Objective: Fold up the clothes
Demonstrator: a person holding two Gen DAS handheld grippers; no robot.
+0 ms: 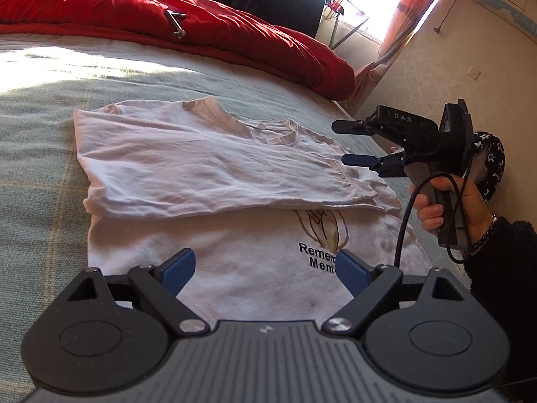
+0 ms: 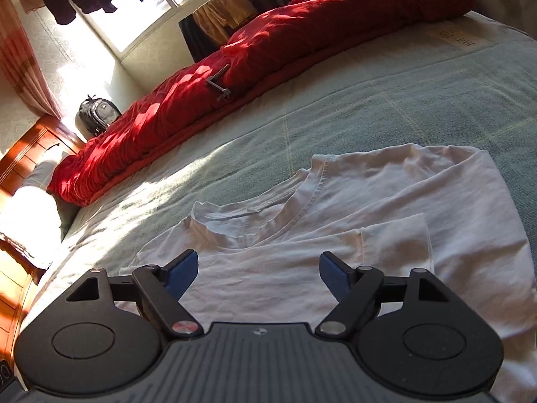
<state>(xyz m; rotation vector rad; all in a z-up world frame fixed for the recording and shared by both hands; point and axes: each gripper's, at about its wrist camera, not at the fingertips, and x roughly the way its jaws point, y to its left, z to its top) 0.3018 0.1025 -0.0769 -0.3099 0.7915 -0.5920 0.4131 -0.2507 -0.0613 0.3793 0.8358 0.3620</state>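
Shirt (image 1: 208, 164) is white, half folded, with black print, flat on my bed (image 1: 40, 174). Left gripper (image 1: 265, 268) hovers above it, jaws wide; right gripper (image 1: 345, 142) beside its collar, also spread, empty.

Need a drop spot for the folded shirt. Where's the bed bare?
Bare blanket runs between the red duvet and the white T-shirt, widest toward the far end. Another strip lies left of the shirt in the left wrist view. Crowded: the shirt's near edge, where both open claws hover.

Both grippers, left (image 1: 265, 270) and right (image 2: 258, 270), hover with fingers spread.
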